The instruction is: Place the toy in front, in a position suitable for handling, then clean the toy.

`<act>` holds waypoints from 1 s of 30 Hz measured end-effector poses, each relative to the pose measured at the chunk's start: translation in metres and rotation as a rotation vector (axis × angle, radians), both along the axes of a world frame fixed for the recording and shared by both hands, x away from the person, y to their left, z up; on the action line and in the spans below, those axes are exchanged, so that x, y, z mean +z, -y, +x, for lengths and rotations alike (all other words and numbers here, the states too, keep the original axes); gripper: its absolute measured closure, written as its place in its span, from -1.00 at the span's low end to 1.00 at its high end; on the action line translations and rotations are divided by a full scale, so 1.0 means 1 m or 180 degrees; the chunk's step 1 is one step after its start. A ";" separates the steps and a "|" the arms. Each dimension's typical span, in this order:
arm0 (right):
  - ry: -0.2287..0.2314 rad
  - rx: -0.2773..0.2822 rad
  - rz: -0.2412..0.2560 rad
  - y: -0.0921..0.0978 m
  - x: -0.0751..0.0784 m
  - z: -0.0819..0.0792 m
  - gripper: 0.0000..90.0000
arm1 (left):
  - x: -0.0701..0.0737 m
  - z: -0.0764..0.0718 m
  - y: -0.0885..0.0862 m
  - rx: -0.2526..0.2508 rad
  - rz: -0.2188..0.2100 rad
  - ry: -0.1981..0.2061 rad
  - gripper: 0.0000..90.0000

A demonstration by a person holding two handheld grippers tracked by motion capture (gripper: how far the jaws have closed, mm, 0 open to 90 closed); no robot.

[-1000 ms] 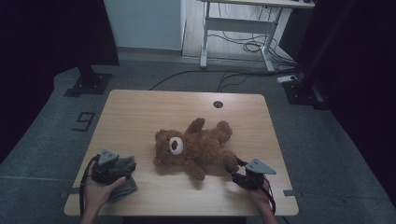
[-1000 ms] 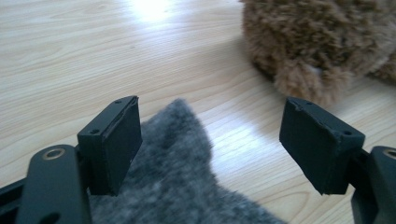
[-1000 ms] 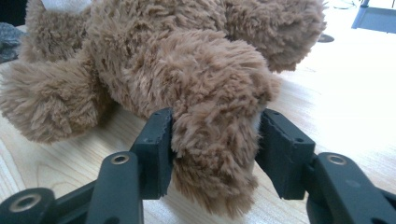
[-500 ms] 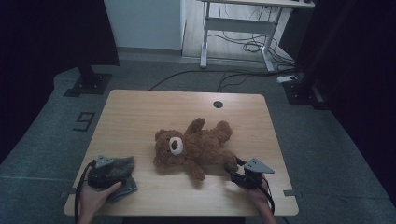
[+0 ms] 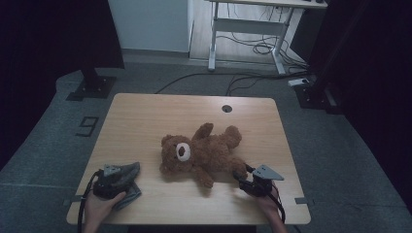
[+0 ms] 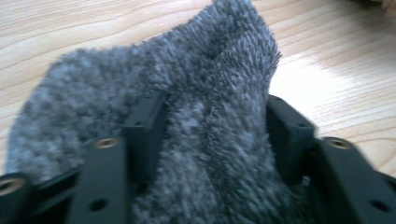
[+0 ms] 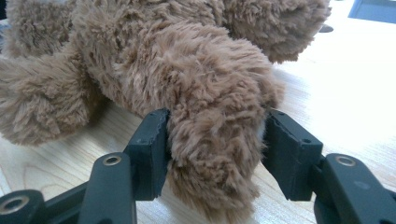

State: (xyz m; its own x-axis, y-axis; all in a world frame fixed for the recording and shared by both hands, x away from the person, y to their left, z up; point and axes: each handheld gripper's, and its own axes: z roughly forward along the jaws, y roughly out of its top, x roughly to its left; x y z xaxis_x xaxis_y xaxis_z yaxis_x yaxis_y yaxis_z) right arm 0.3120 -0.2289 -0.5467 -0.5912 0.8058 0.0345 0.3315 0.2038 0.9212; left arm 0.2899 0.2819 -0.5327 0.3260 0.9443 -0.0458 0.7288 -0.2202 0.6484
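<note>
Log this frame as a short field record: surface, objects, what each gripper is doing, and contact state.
surface: wooden table, round hole near its far edge
object 1: brown teddy bear, lying near the table's middle
object 2: grey fuzzy cloth, at the near left corner
left gripper: jaws on either side of a fold of the cloth, fabric bunched between them
right gripper: jaws on either side of one of the bear's limbs
contact: both jaw pairs touch what lies between them; grip firmness cannot be judged
hands: one holds each gripper at the near edge
</note>
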 end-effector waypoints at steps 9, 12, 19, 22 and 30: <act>-0.0022 -0.0030 0.0021 0.000 0.001 0.000 -0.05 | 0.008 -0.005 -0.008 0.0072 -0.0284 0.0257 0.61; -0.0034 -0.0025 0.0018 0.000 0.000 0.000 -0.06 | 0.013 -0.006 -0.008 0.0035 -0.0395 0.0323 0.64; -0.0113 -0.0022 0.0024 0.002 0.001 0.000 -0.20 | 0.026 -0.012 0.003 -0.0177 -0.0603 0.0505 0.66; -0.0123 -0.0024 0.0001 0.001 0.001 0.002 -0.22 | 0.032 -0.015 0.010 -0.0262 -0.0634 0.0573 0.66; -0.0147 0.0007 -0.0015 -0.002 0.004 0.004 0.19 | 0.047 -0.016 0.035 -0.0523 -0.0660 0.0683 0.66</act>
State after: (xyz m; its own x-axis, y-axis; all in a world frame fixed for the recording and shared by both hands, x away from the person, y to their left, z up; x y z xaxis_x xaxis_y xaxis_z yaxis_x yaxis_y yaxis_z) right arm 0.3162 -0.2268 -0.5426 -0.5909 0.8047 0.0581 0.3733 0.2088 0.9039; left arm 0.2743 0.2468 -0.4860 0.4960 0.8561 -0.1451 0.5366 -0.1708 0.8264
